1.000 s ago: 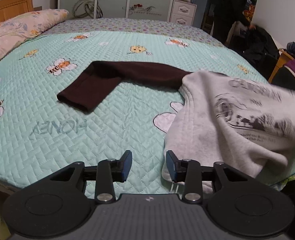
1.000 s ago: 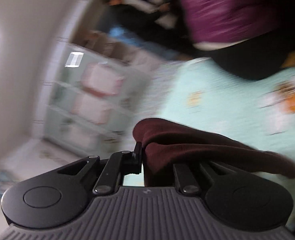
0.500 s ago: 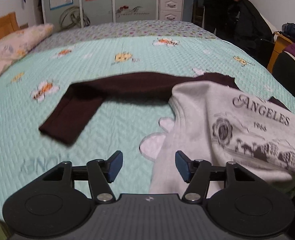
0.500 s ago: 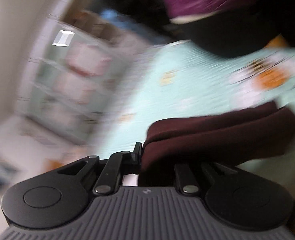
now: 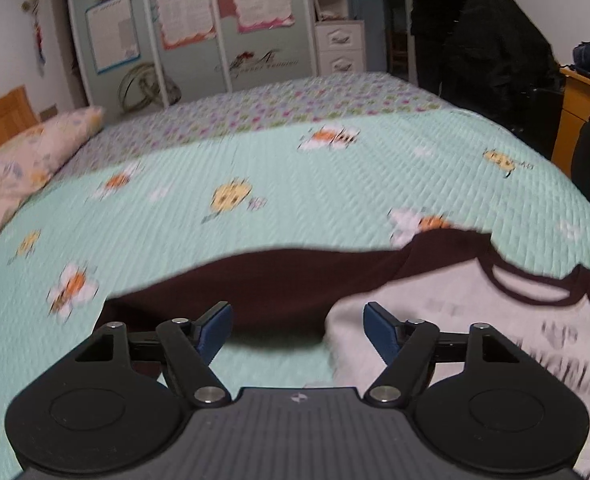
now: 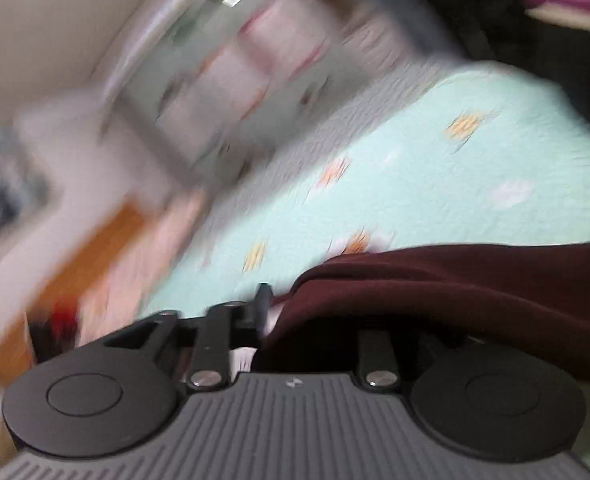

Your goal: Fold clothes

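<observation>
A grey-white printed sweatshirt (image 5: 455, 320) with dark maroon sleeves lies on the mint quilted bed cover (image 5: 295, 184). One maroon sleeve (image 5: 275, 280) stretches leftward across the cover just beyond my left gripper (image 5: 299, 320). Its blue-padded jaws are opening wide with only the cover and the garment's edge below them, nothing gripped. In the blurred right wrist view the other maroon sleeve (image 6: 455, 292) drapes over my right gripper (image 6: 295, 296) and hides its right finger. These jaws are opening; a small gap shows between the left finger (image 6: 263, 300) and the cloth.
A floral pillow (image 5: 27, 152) and wooden headboard sit at the far left. A wardrobe with posters (image 5: 199, 40) stands behind the bed. A person in dark clothes (image 5: 435, 20) stands at the back right near a wooden desk (image 5: 575, 112).
My left gripper moved in over the sweatshirt while its jaws spread wider. My right gripper rolled and sank toward the bed, and its jaws parted from the maroon sleeve they had pinched.
</observation>
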`<state>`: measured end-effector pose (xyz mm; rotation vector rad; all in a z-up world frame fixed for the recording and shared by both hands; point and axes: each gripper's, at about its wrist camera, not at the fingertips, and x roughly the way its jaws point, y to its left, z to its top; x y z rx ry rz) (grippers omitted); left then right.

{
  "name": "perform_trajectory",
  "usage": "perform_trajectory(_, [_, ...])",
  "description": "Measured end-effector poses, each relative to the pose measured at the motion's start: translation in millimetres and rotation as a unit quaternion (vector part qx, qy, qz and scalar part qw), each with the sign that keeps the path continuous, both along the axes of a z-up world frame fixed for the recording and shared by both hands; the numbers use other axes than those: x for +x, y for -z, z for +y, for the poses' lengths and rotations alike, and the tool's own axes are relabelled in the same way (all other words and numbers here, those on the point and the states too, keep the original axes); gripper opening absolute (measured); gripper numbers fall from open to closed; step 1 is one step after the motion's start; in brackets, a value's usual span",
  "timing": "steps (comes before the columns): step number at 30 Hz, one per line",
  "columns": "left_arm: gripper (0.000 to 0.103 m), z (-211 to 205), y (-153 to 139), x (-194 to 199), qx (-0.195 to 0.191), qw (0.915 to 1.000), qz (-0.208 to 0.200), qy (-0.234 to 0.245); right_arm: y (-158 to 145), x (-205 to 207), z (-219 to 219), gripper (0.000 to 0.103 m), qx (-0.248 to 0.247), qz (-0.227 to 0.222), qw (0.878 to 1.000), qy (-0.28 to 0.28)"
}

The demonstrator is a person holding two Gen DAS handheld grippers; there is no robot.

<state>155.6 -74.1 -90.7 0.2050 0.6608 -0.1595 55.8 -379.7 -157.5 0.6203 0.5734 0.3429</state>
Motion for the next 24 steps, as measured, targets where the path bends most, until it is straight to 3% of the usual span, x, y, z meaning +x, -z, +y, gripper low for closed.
perform_trajectory(2, [0.076, -15, -1, 15, 0.021, 0.9996, -0.004, 0.019, 20, 12, -2, 0.038, -0.015, 0.089, 0.996, 0.018])
perform_trajectory(3, [0.076, -24, 1, 23, 0.037, 0.9988, -0.005, 0.032, 30, 9, -7, 0.038, -0.010, 0.112, 0.993, 0.034])
perform_trajectory(8, [0.083, -71, 22, 70, 0.124, 0.9885, -0.009, 0.087, 44, -56, -30, 0.063, 0.031, 0.056, 0.995, 0.074])
perform_trajectory(14, [0.088, -110, 66, 131, 0.155, 0.9801, 0.031, 0.121, 56, -93, -47, 0.067, 0.077, 0.031, 0.993, 0.088])
perform_trajectory(17, [0.088, -118, 88, 155, 0.150, 0.9791, 0.058, 0.125, 56, -104, -53, 0.068, 0.106, 0.022, 0.990, 0.088])
perform_trajectory(21, [0.089, -129, 104, 171, 0.146, 0.9738, 0.065, 0.162, 57, -119, -66, 0.068, 0.135, 0.021, 0.985, 0.104])
perform_trajectory(24, [0.089, -126, 100, 177, 0.107, 0.9715, 0.080, 0.196, 57, -128, -74, 0.068, 0.151, 0.022, 0.982, 0.114])
